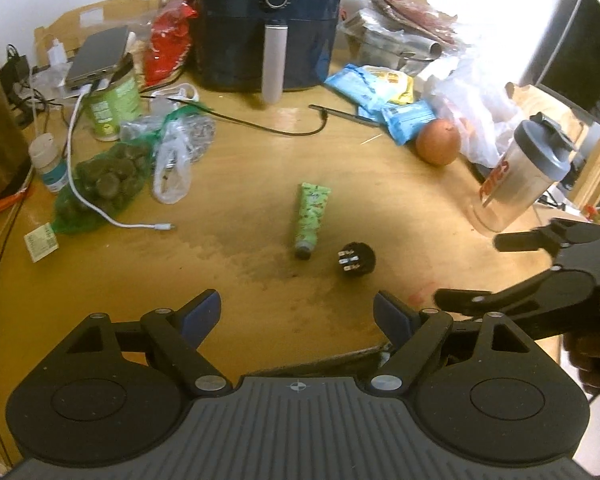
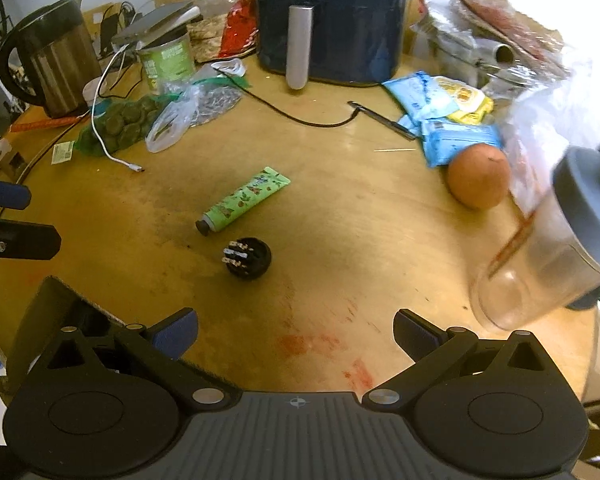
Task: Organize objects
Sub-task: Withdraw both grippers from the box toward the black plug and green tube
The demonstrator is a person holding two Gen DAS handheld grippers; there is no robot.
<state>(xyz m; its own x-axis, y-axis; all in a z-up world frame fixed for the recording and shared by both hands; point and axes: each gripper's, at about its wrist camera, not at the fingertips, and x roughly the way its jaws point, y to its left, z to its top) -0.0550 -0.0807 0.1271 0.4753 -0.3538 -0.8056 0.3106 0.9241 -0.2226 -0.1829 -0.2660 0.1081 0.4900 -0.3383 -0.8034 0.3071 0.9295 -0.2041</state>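
Note:
A green tube (image 1: 311, 219) with a black cap lies in the middle of the wooden table (image 1: 260, 280); it also shows in the right wrist view (image 2: 242, 202). A small black round plug (image 1: 355, 259) lies just right of its cap, also in the right wrist view (image 2: 247, 258). My left gripper (image 1: 298, 312) is open and empty, near the table's front edge, short of both. My right gripper (image 2: 296, 334) is open and empty, to the right of the left one; it shows in the left wrist view (image 1: 464, 270).
A dark air fryer (image 1: 270, 20) stands at the back. A shaker bottle (image 2: 548, 248), an onion (image 2: 478, 176) and blue snack packets (image 2: 440, 120) are on the right. A green net bag (image 1: 100, 184), a can (image 1: 114, 100), a kettle (image 2: 52, 56) and cables clutter the left.

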